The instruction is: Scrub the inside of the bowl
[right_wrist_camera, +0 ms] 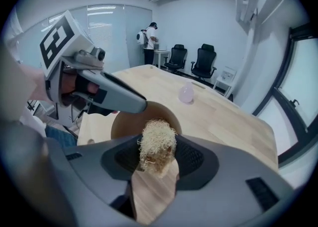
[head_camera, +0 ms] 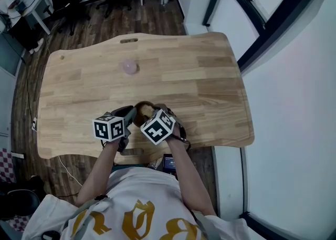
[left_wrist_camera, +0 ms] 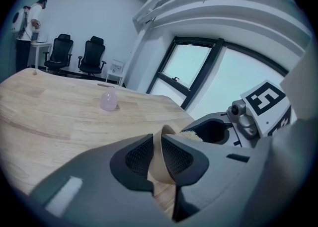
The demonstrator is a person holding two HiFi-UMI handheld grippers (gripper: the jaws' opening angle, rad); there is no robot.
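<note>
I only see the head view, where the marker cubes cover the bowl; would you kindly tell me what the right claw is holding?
Observer: The right gripper view shows the right claw shut on a pale fibrous scrubber, in front of the bowl's open side.
Operator: Thank you. And how is the bowl held steady?
Observer: In the left gripper view, the left claw pinches the bowl's rim between its pads.
</note>
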